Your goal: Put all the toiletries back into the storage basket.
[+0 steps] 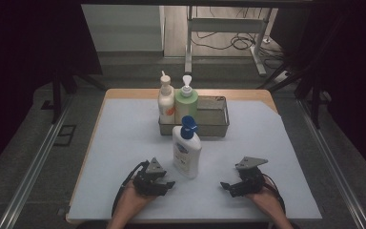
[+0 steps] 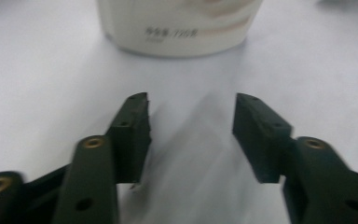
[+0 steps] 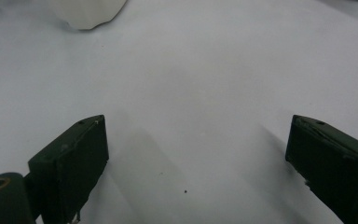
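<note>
- The white pump bottle (image 1: 187, 151) with the blue pump head stands upright on the bench (image 1: 124, 138), just ahead of the left tongs (image 1: 163, 183) and slightly to their inner side, apart from them; in the left gripper view its base (image 2: 177, 32) sits straight beyond the gap between the jaws
- It looks like a stiff plastic bottle, smooth and probably slippery; if full it is likely fairly heavy and top-steady only while upright; the pump head is the weak part and a poor place to pull
- The best hold, I judge, is across the narrower sides of the flattened body at mid height, below the shoulder, pads flat on the plastic
- The left tongs stand partly open with nothing between the jaws, only bare bench; that gap looks narrower than the bottle, so they would need to spread wider
- The right tongs (image 1: 228, 187) rest well off to the bottle's other side, jaws wide apart and empty
- Beyond the bottle, farther from both tongs, a metal mesh basket (image 1: 217, 121) holds a white-and-orange pump bottle (image 1: 166, 99) and a green pump bottle (image 1: 186, 102), both upright in its left end.
</note>
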A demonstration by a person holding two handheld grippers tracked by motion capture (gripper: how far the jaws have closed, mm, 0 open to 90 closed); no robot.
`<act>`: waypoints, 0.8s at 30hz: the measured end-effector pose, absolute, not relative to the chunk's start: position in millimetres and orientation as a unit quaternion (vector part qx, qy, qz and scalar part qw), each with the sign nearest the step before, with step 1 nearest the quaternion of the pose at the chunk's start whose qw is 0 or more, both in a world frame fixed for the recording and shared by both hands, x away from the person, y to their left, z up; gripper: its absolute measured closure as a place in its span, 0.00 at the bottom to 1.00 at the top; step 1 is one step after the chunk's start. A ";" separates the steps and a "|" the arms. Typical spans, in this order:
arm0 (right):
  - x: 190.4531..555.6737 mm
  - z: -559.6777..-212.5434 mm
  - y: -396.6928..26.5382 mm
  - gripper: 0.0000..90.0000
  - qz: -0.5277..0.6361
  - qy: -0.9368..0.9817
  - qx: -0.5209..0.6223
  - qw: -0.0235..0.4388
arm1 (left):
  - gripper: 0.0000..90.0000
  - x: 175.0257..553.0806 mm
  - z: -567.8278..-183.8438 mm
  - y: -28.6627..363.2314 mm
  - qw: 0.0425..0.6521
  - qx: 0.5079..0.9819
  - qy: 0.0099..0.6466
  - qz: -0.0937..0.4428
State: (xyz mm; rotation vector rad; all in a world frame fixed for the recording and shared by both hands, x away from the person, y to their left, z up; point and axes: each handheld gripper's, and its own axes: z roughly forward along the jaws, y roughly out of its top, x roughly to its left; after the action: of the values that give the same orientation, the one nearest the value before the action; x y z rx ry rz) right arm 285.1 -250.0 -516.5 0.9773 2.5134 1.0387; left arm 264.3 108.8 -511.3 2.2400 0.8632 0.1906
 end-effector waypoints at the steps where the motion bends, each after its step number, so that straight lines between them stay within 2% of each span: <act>1: 284.7 -515.4 -249.7 0.07 0.360 0.862 0.335 0.124 | 0.44 263.2 -511.6 110.9 0.358 0.867 0.339 0.073; 8: 282.0 -506.3 -244.1 0.00 0.370 0.863 0.320 0.123 | 0.28 256.4 -514.0 122.4 0.357 0.859 0.358 0.079; 14: 280.9 -498.1 -239.8 0.00 0.383 0.862 0.313 0.115 | 0.17 247.7 -517.1 130.9 0.353 0.850 0.380 0.091; 24: 279.9 -482.1 -231.4 0.00 0.394 0.859 0.307 0.115 | 0.14 242.8 -519.5 137.8 0.347 0.844 0.393 0.114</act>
State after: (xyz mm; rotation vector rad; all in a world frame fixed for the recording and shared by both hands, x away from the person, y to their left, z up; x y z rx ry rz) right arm 279.9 -231.4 -482.1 0.9006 2.5162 1.1531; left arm 242.8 137.8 -519.5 2.1887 1.0204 0.2951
